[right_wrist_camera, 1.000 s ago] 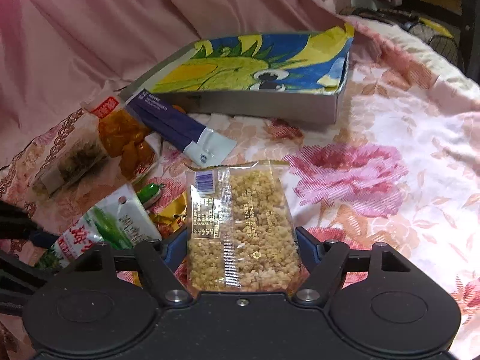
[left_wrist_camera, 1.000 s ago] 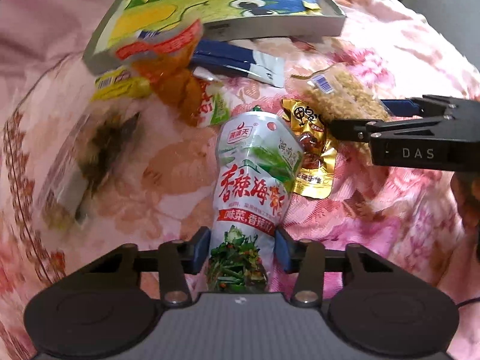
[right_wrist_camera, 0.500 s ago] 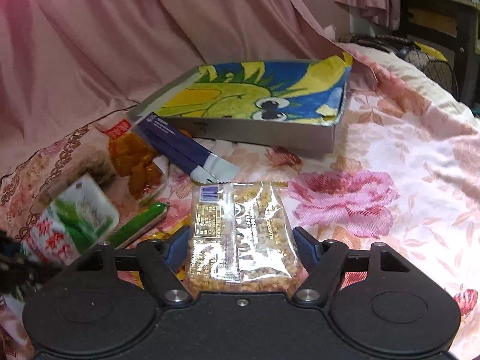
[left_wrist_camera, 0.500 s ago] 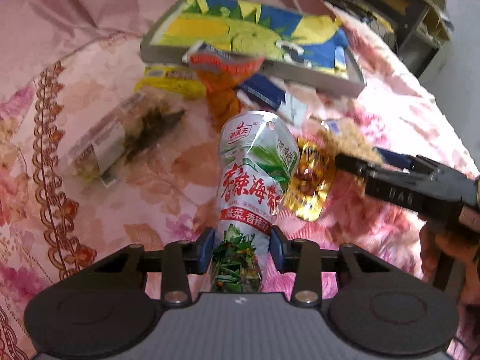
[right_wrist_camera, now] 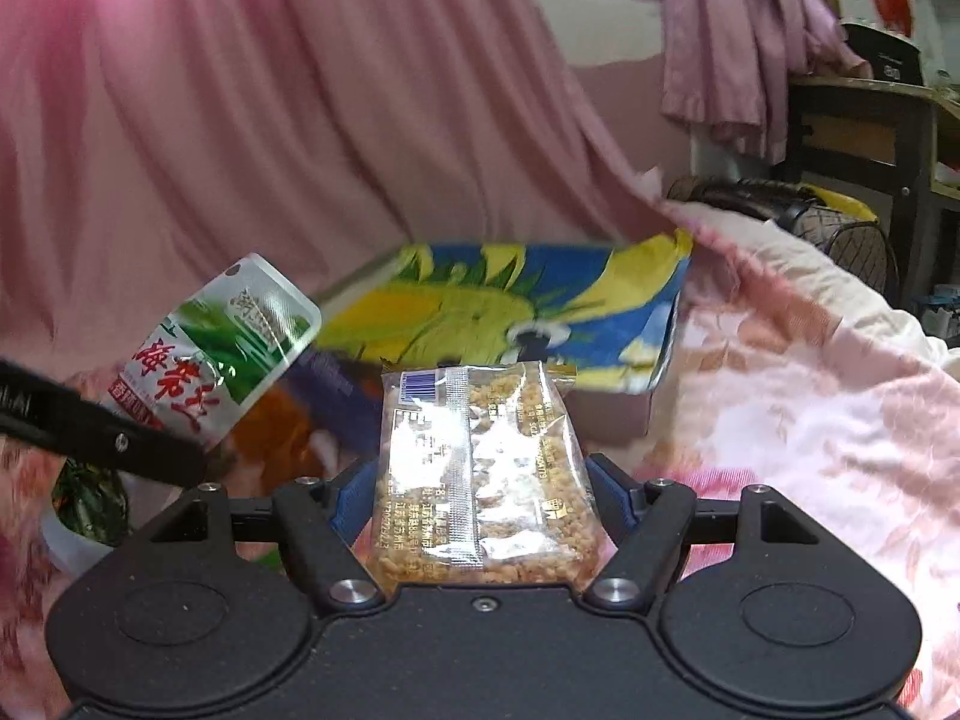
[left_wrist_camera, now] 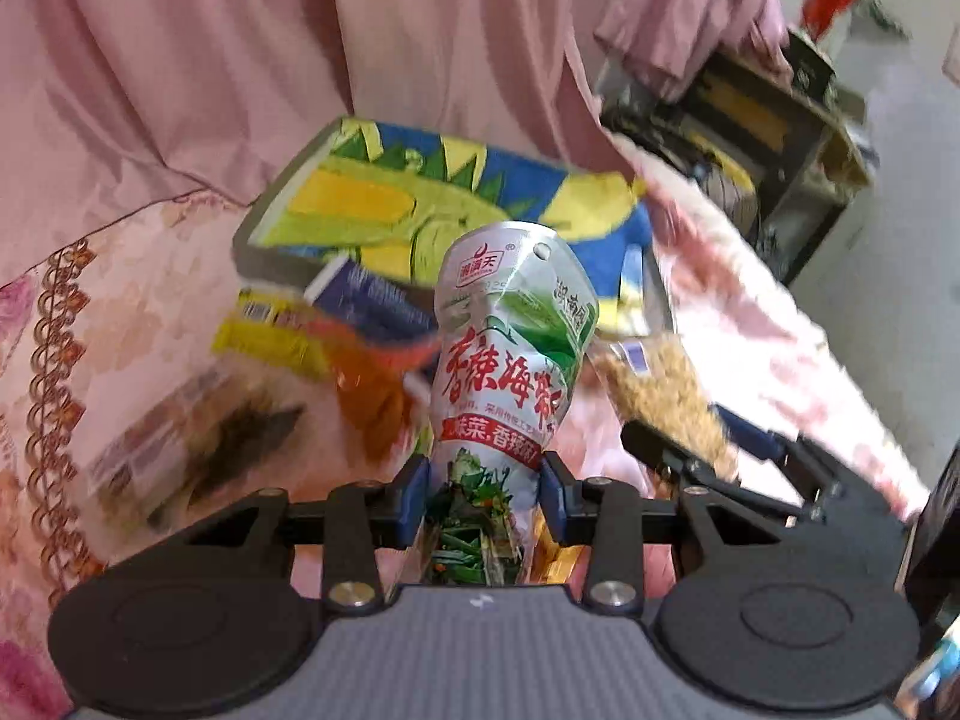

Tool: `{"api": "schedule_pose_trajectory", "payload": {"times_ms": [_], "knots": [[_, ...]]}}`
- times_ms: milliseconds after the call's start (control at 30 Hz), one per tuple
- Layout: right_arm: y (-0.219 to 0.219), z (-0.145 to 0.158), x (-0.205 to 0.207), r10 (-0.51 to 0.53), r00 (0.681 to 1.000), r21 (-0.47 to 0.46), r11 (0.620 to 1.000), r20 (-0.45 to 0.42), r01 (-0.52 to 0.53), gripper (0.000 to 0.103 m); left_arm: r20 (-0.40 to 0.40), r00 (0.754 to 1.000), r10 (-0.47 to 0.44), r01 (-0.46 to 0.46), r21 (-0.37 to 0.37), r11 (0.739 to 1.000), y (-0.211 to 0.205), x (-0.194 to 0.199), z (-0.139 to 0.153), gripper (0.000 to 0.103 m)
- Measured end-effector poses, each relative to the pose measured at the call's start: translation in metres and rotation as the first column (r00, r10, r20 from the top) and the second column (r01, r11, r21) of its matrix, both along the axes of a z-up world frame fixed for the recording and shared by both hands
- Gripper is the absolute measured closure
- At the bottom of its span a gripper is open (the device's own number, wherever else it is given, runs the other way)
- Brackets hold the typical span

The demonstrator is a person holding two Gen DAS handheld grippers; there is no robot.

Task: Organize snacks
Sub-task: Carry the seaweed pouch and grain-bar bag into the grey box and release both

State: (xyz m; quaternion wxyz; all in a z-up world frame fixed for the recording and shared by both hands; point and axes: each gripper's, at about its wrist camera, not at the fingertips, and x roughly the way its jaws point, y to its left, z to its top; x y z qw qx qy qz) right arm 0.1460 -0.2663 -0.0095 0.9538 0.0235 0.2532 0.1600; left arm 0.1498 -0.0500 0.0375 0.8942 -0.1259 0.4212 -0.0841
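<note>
Left gripper [left_wrist_camera: 485,501] is clamping a green-and-white seaweed pouch [left_wrist_camera: 510,354] and right gripper [right_wrist_camera: 483,498] is clamping a clear grain packet [right_wrist_camera: 486,468], both lifted near the shallow cartoon-printed cardboard box [right_wrist_camera: 510,312] lying on pink floral bedding [right_wrist_camera: 810,420] beneath a hanging pink curtain [right_wrist_camera: 270,120].

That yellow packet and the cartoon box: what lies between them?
In the left wrist view, a dark blue packet lies between the yellow packet and the box.

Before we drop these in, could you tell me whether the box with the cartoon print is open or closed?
Open. The grey box with the blue-and-yellow cartoon lining shows its printed inside from above, with no lid over it.
</note>
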Motion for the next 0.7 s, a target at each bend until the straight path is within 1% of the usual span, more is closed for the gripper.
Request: {"api": "schedule_pose_trajectory", "payload": {"times_ms": [67,167,267,333,433,500,567,633,700], "knots": [[-0.004,0.003,0.011,-0.028,0.999,0.026,0.999,0.030,0.028,0.029,0.013,1.000,0.017,-0.017,-0.013,1.000,-0.001,0.015,0.005,0.061],[-0.007,0.007,0.033,-0.082,0.991,0.064,0.995,0.105,0.075,0.029,0.041,0.998,0.044,-0.044,0.006,0.999,-0.006,0.041,0.012,0.061],[-0.010,0.011,0.052,-0.117,0.978,0.098,0.990,0.174,0.101,0.029,0.075,0.995,0.062,-0.064,0.022,0.998,-0.012,0.071,0.016,0.060],[-0.011,0.011,0.066,-0.132,0.969,0.114,0.987,0.211,0.109,0.029,0.081,0.994,0.079,-0.081,0.028,0.996,-0.015,0.090,0.015,0.060],[-0.015,0.007,0.089,-0.131,0.968,0.132,0.986,0.213,0.104,0.029,0.072,0.994,0.087,-0.090,0.040,0.995,-0.022,0.121,0.008,0.060],[-0.015,0.001,0.101,-0.117,0.969,0.112,0.989,0.218,0.094,0.029,0.071,0.992,0.100,-0.103,0.045,0.994,-0.026,0.140,0.002,0.060],[-0.016,-0.006,0.112,-0.106,0.971,0.099,0.991,0.215,0.087,0.029,0.059,0.991,0.123,-0.125,0.031,0.992,-0.029,0.159,-0.006,0.060],[-0.016,-0.011,0.123,-0.105,0.975,0.103,0.991,0.196,0.086,0.029,0.035,0.988,0.149,-0.149,0.000,0.989,-0.031,0.177,-0.015,0.060],[-0.019,-0.015,0.132,-0.105,0.978,0.106,0.990,0.179,0.087,0.029,0.022,0.986,0.167,-0.167,-0.002,0.986,-0.035,0.190,-0.023,0.060]]}}
